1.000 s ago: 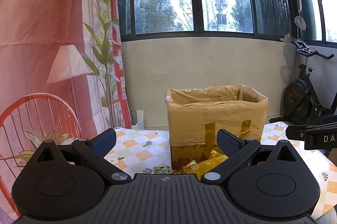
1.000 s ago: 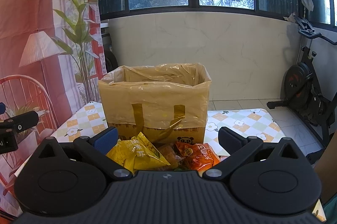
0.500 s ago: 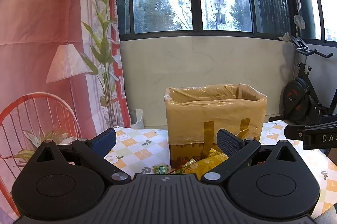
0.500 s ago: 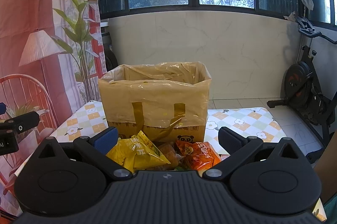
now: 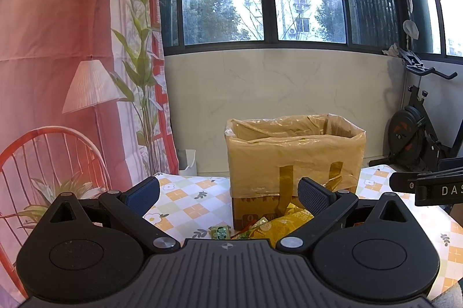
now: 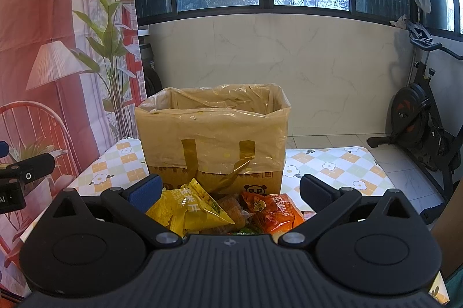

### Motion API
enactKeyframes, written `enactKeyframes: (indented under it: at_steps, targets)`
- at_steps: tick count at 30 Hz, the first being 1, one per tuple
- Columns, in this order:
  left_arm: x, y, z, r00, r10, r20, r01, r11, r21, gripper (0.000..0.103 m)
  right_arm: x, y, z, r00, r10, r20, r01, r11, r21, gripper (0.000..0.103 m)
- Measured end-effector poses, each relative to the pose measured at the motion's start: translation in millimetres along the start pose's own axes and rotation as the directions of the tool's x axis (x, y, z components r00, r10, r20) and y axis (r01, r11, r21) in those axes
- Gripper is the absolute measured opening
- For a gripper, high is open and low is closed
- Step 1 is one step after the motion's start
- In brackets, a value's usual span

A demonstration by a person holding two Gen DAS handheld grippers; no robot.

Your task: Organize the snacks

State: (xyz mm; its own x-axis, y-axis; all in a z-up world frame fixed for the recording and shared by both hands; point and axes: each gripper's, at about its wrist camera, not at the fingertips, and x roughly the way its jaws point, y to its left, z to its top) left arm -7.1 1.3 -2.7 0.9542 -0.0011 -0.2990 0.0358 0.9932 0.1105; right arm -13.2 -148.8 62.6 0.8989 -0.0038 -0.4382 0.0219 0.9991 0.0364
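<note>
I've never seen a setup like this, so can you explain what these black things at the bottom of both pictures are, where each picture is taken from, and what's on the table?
Each picture comes from a camera on a hand-held gripper, looking forward along its two fingers. The black shapes are the gripper bodies.

Left view: the left gripper is open and holds nothing. Right view: the right gripper is also open and empty.

On the flower-patterned tablecloth stands a cardboard box lined with a yellowish plastic bag, open at the top. In front of it lie snack packets, among them a yellow packet and an orange packet. An exercise bike stands to the right.
</note>
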Motion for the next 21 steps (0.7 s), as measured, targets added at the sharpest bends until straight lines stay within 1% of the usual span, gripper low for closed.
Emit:
enactKeyframes:
  at_steps: [10,13,16,19,21]
  targets:
    - [-0.2,-1.2,-1.1,1.000,-0.003,-0.003,0.003,1.000,0.000,0.102,1.7,0.4,-3.8,1.000,0.001,0.000,-0.001,1.000,-0.001,0.103]
    - [2.4,-2.6,-3.3,1.000,-0.009,-0.024,0.009,1.000,-0.001,0.102,3.4,0.1,-6.1,1.000,0.006,0.000,-0.006,1.000,-0.001,0.103]
    - [6.7,-0.1,-4.7,0.999,0.001,-0.044,-0.001,1.000,-0.014,0.102,5.7,-1.0,-12.2,1.000,0.015,0.002,-0.015,1.000,0.014,0.103]
    - [13.6,10.3,-4.9,0.998,0.008,-0.060,-0.011,0.999,-0.044,0.102,6.7,-7.1,-17.0,0.998,0.048,0.034,-0.049,0.998,0.035,0.103]
    - [18.5,19.9,-7.3,0.998,0.017,-0.067,-0.022,0.997,-0.068,0.102,6.5,-13.6,-23.7,0.993,0.074,0.092,-0.079,0.996,0.052,0.103]
